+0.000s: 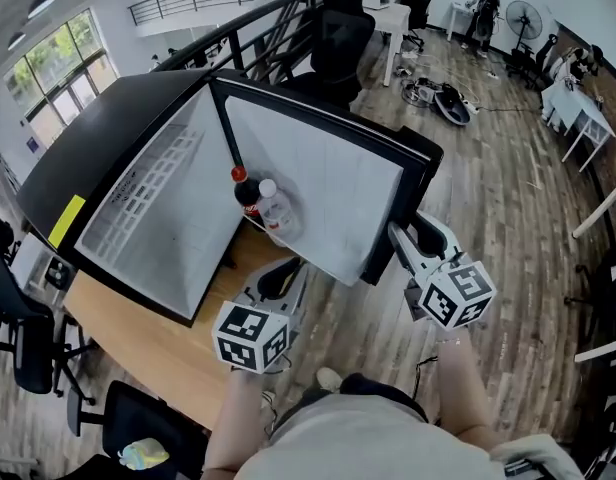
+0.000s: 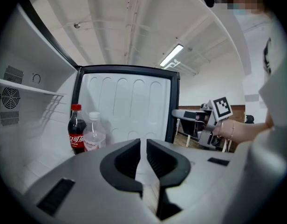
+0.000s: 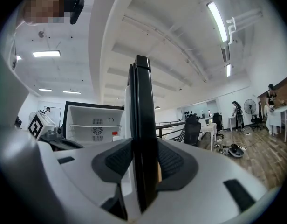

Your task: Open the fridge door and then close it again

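The fridge stands on a wooden table with its door swung wide open, white inner side showing. A cola bottle and a clear water bottle stand in the door's shelf; both also show in the left gripper view, cola bottle and water bottle. My right gripper is shut on the door's black free edge, which runs upright between its pads. My left gripper hangs in front of the open fridge, jaws a narrow slit apart, nothing between them.
The wooden table carries the fridge. A black office chair and a railing stand behind it; another chair is at the bottom left. White desks, a fan and people are at the far right.
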